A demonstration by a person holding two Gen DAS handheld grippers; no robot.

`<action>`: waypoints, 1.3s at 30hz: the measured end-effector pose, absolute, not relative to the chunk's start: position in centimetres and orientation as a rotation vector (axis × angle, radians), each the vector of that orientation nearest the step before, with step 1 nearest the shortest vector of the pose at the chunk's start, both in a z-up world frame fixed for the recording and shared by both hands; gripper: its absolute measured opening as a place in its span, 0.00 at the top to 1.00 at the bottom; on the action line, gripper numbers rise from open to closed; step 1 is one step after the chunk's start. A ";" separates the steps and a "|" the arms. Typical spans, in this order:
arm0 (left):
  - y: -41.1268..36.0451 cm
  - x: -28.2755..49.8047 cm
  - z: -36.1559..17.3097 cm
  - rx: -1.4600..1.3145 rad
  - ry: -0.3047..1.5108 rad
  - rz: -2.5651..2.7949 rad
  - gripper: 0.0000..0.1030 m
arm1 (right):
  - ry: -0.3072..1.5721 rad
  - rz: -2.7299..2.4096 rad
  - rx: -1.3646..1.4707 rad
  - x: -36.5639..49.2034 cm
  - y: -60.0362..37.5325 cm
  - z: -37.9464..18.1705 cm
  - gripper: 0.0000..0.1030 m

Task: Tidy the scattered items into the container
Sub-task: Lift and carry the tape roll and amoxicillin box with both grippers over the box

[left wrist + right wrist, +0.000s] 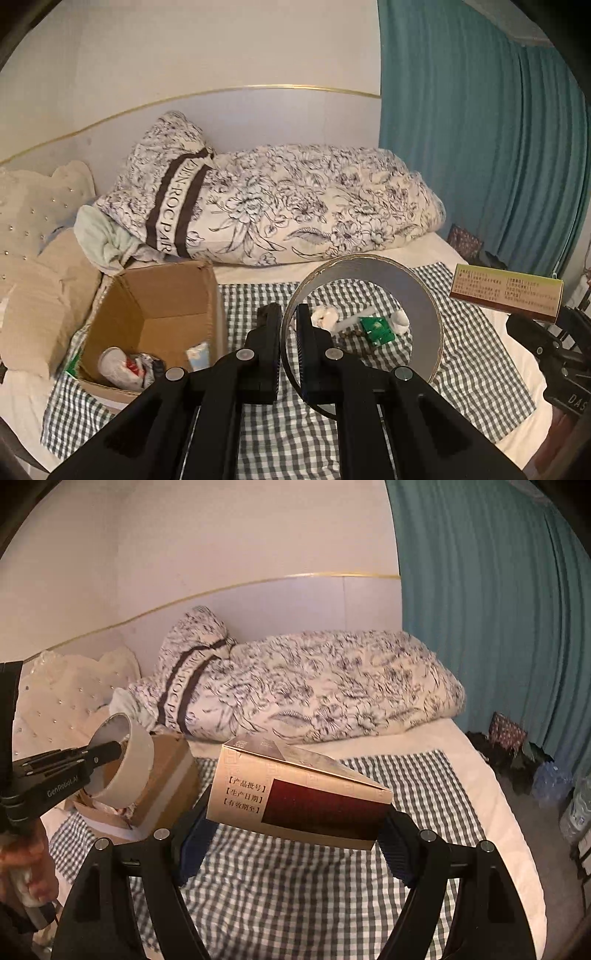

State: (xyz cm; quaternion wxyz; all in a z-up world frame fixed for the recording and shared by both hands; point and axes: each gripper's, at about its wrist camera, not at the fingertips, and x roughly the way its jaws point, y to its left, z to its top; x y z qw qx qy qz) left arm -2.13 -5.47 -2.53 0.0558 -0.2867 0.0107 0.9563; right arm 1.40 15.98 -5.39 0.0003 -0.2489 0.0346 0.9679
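My left gripper is shut on the wall of a wide tape roll, held up above the checked cloth; from the right wrist the same tape roll hangs over the open cardboard box. My right gripper is shut on a tan and dark red carton, lifted off the bed; that carton also shows at the right of the left wrist view. The cardboard box holds a cup, wrappers and a tube. On the cloth lie a green packet, white wads and beads.
A rolled floral duvet lies behind the cloth against the headboard. Beige pillows crowd the left of the box. A teal curtain hangs at the right, with dark clutter on the floor below it.
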 end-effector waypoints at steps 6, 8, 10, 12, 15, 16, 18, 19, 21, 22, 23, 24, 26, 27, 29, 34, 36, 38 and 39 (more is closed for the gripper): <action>-7.5 -1.3 -1.9 -0.854 0.011 2.943 0.93 | 0.127 3.066 -0.769 1.3 14.5 -4.9 0.24; -8.3 -1.2 -1.7 -0.851 0.007 2.955 0.93 | 0.123 3.073 -0.771 1.1 13.9 -4.9 0.24; -9.1 -1.1 -1.6 -0.846 0.001 2.969 0.93 | 0.112 3.082 -0.765 0.9 13.2 -4.7 0.24; -10.0 -1.0 -1.4 -0.845 -0.012 2.979 0.93 | 0.106 3.095 -0.759 0.7 12.4 -4.3 0.24; -11.2 -1.1 -1.4 -0.843 -0.022 2.993 0.93 | 0.088 3.113 -0.752 0.3 11.2 -3.9 0.24; -11.5 -1.1 -1.3 -0.844 -0.022 2.999 0.93 | 0.084 3.118 -0.751 0.1 10.9 -3.8 0.24; -12.3 -1.3 -1.3 -0.842 -0.021 3.012 0.93 | 0.079 3.133 -0.752 -0.3 10.1 -3.6 0.24; -12.8 -1.3 -1.2 -0.841 -0.022 3.019 0.93 | 0.075 3.140 -0.754 -0.6 9.8 -3.5 0.24; -13.8 -1.4 -1.2 -0.842 -0.032 3.034 0.93 | 0.064 3.154 -0.761 -1.1 8.8 -3.4 0.24; -14.3 -1.5 -1.2 -0.843 -0.038 3.040 0.93 | 0.058 3.162 -0.766 -1.4 8.3 -3.4 0.24; -14.9 -1.6 -1.2 -0.845 -0.047 3.048 0.93 | 0.052 3.171 -0.772 -1.7 7.7 -3.4 0.24; -15.4 -1.7 -1.2 -0.847 -0.057 3.054 0.93 | 0.046 3.178 -0.779 -2.0 7.2 -3.4 0.24; -16.7 -1.9 -1.3 -0.852 -0.080 3.069 0.93 | 0.014 3.193 -0.790 -2.7 5.9 -3.5 0.24; -17.2 -1.9 -1.3 -0.855 -0.088 3.076 0.93 | -0.003 3.197 -0.792 -2.9 5.3 -3.5 0.24; -18.2 -2.0 -1.5 -0.865 -0.102 3.089 0.93 | -0.020 3.211 -0.797 -3.5 4.2 -3.5 0.24; -20.8 -2.3 -1.9 -0.888 -0.126 3.113 0.93 | -0.045 3.244 -0.811 -4.7 1.6 -3.4 0.24; -21.8 -2.4 -2.0 -0.894 -0.145 3.122 0.93 | -0.057 3.257 -0.824 -5.2 0.5 -3.5 0.24; -22.8 -2.5 -2.2 -0.904 -0.156 3.127 0.93 | -0.075 3.269 -0.834 -5.6 -0.4 -3.6 0.24; -23.2 -2.5 -2.3 -0.907 -0.157 3.133 0.93 | -0.082 3.276 -0.841 -5.9 -1.0 -3.7 0.24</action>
